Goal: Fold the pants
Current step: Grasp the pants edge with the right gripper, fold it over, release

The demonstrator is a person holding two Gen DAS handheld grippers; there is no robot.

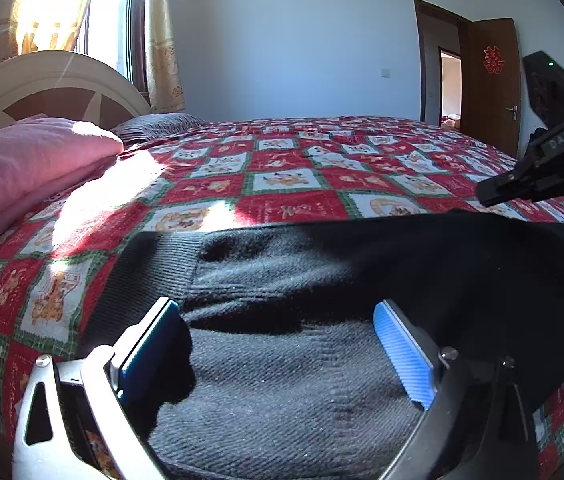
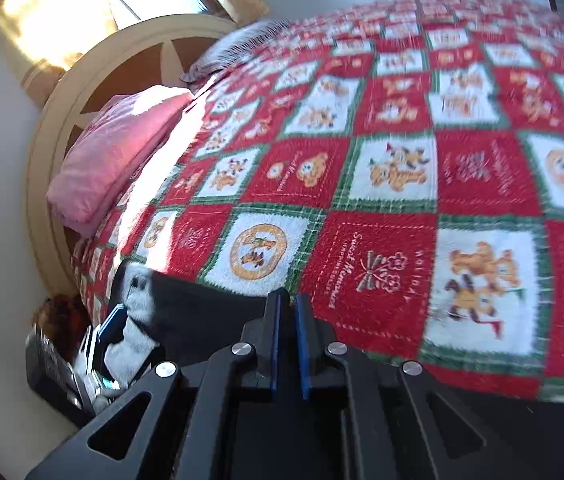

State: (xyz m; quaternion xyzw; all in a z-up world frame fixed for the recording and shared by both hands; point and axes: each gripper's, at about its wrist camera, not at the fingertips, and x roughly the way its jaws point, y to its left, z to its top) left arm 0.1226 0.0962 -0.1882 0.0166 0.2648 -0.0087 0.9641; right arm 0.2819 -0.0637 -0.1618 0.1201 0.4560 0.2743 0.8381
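Note:
The dark grey knit pants (image 1: 322,280) lie folded near the front edge of the bed, ribbed cuff or waistband at the left. My left gripper (image 1: 277,320) is open, its blue pads (image 1: 402,352) on either side of a thick fold of the pants. My right gripper (image 2: 288,308) has its jaws nearly together with a thin gap; whether cloth sits between them I cannot tell. Its black body shows at the right of the left wrist view (image 1: 538,172), above the pants. The pants (image 2: 201,308) and the left gripper (image 2: 109,328) show at the lower left of the right wrist view.
The bed carries a red, white and green checked blanket (image 1: 282,176). A pink pillow (image 1: 29,160) and a striped pillow (image 1: 153,126) lie by the cream headboard (image 1: 41,84). A window with curtains is behind, and a brown door (image 1: 494,80) stands open at the far right.

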